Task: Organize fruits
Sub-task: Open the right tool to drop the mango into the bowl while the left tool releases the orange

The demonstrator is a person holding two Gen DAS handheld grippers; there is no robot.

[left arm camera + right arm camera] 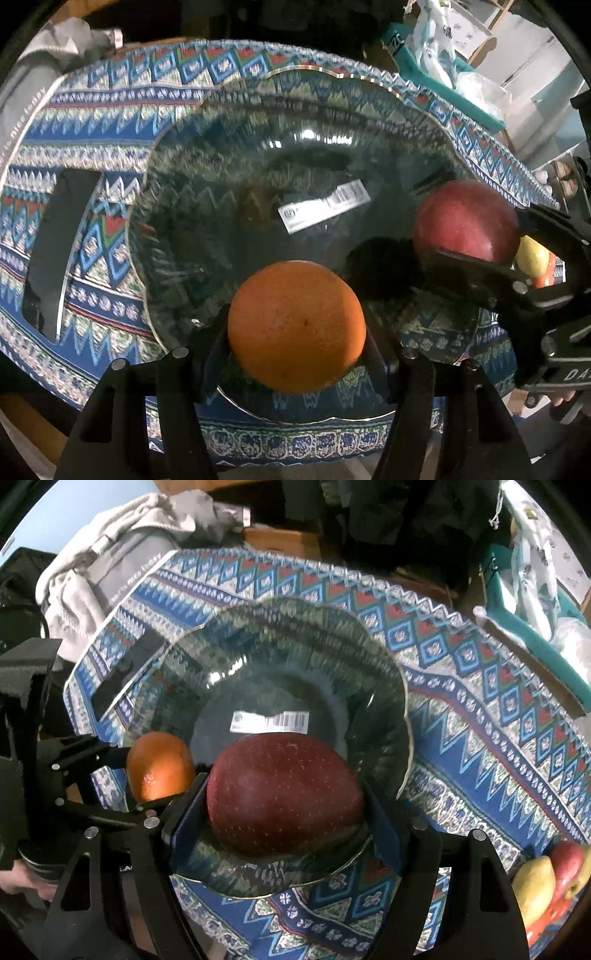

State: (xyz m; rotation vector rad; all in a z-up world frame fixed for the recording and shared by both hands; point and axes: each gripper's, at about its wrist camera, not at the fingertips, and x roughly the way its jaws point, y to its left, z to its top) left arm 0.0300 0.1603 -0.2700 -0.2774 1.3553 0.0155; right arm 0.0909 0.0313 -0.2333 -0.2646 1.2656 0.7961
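My left gripper (295,332) is shut on an orange (296,326) and holds it over the near rim of a clear glass plate (221,140) with a gold edge and a barcode sticker (323,205). My right gripper (286,805) is shut on a dark red apple (284,797) and holds it over the same plate (295,642). In the left wrist view the apple (465,219) and right gripper (476,243) sit at the right. In the right wrist view the orange (160,766) and left gripper (147,771) sit at the left.
The plate rests on a blue patterned cloth (480,720). More fruit, yellow and red (546,878), lies at the right edge. A black flat object (59,243) lies left of the plate. Grey clothing (110,554) and a teal bin (535,627) stand beyond the table.
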